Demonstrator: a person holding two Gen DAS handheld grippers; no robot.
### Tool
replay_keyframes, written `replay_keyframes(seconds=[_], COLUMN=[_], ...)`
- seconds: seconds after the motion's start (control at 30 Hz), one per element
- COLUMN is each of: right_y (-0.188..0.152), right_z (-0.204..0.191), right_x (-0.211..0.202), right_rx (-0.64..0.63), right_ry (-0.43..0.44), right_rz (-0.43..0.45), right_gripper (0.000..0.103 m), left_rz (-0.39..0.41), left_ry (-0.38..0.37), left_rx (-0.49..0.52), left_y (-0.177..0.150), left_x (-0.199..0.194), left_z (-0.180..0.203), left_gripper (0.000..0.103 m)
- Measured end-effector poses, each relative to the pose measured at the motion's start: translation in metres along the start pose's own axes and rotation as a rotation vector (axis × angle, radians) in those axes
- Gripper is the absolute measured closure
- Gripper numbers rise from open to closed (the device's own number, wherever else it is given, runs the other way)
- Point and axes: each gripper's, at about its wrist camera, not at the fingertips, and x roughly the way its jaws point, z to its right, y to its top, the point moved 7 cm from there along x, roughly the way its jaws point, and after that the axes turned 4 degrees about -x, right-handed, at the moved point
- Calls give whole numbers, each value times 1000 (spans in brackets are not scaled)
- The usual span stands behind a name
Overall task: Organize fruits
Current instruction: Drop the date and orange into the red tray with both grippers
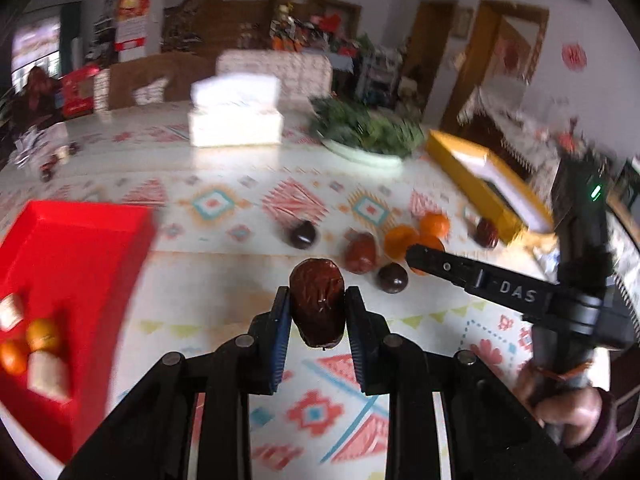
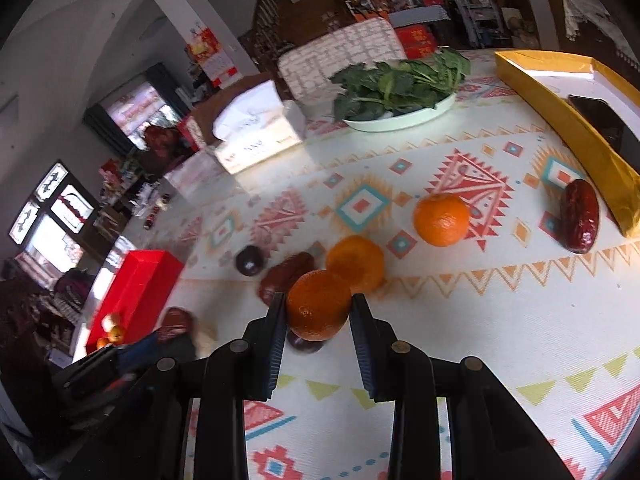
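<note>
Left wrist view: the left gripper (image 1: 318, 312) is clamped on a wrinkled dark-red dried date (image 1: 318, 306), its blue-padded jaws pressing both flanks (grip taken across the narrow axis, so the date stands upright between the pads); the date appears lifted off the patterned tablecloth (image 1: 224, 280); the shallow red rectangular tray (image 1: 84, 240) lies at 9 o'clock, already holding small oranges and pale wrapped pieces, and is judged to be the sorting destination. Loose fruit lies from 12 to 2 o'clock: two dark round plums, another date and a cluster of oranges; the right gripper (image 1: 412, 256) reaches into that cluster. Right wrist view: the right gripper is closed around a small round orange (image 2: 318, 304), pads contacting its left and right sides near the widest girth, which resists slipping; a second orange (image 2: 356, 264) touches it at 12 o'clock; a gold rectangular box (image 2: 568, 120) stands at 2 o'clock.
</note>
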Motion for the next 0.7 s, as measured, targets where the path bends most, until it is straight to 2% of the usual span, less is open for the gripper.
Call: replay_keyframes(seconds=[0.17, 0.33, 0.53, 0.7], right_y=[0, -3, -8, -20], right_z=[-19, -45, -110, -175], right_x=[-4, -7, -17, 9], right_rx=[-58, -123, -222, -267], right_ry=[39, 21, 89, 199], right_rz=[29, 28, 3, -83], right_gripper=[68, 68, 68, 68], left_rz=[86, 135, 148, 110], left_ry=[30, 158, 230, 254], left_rx=[-103, -146, -267, -344], left_y=[5, 7, 7, -4], left_x=[-64, -107, -125, -118], left_z=[-57, -124, -200, -245], left_gripper=[77, 77, 77, 77])
